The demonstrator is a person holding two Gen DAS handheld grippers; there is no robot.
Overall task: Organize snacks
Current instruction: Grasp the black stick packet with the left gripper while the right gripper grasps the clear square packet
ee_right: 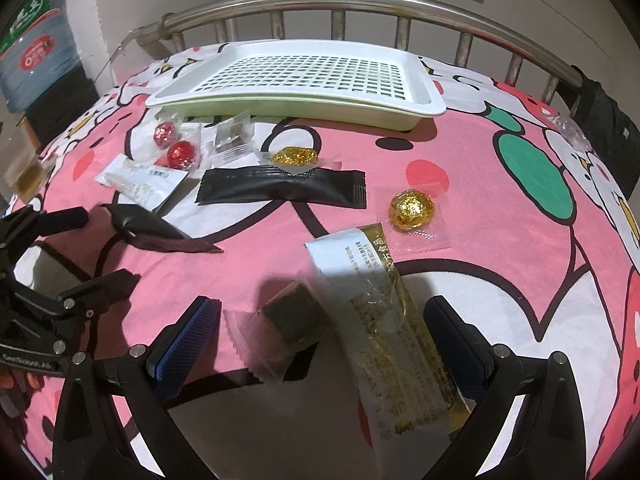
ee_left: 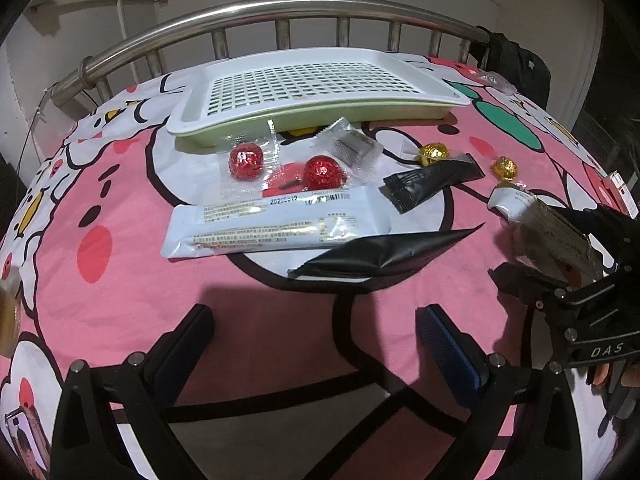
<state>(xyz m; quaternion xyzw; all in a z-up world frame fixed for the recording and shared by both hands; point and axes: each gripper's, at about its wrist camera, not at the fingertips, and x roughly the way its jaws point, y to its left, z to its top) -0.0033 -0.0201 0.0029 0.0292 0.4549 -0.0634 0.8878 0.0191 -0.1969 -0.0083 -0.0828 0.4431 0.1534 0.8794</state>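
Observation:
A white perforated tray [ee_left: 192, 108] [ee_right: 434, 100] lies at the far side of the pink bedspread. In front of it lie two red foil balls [ee_left: 246, 161] [ee_right: 181, 154], two gold foil balls [ee_left: 505, 168] [ee_right: 412, 210], a clear-wrapped dark cube [ee_left: 354, 148], a long white bar packet [ee_left: 276, 226], and two black sachets [ee_left: 432, 184] [ee_left: 380, 256]. My left gripper [ee_left: 316, 340] is open and empty above the bedspread. My right gripper [ee_right: 320, 332] stands open, with a white-and-gold packet [ee_right: 384, 320] blurred between its fingers and a clear-wrapped dark cube [ee_right: 294, 318] beside it.
A steel bed rail [ee_left: 280, 8] runs behind the tray. A dark bag [ee_left: 516, 64] hangs at the rail's right end. A water jug [ee_right: 36, 48] stands at far left. A small clear wrapper [ee_left: 494, 80] lies at far right near the bag.

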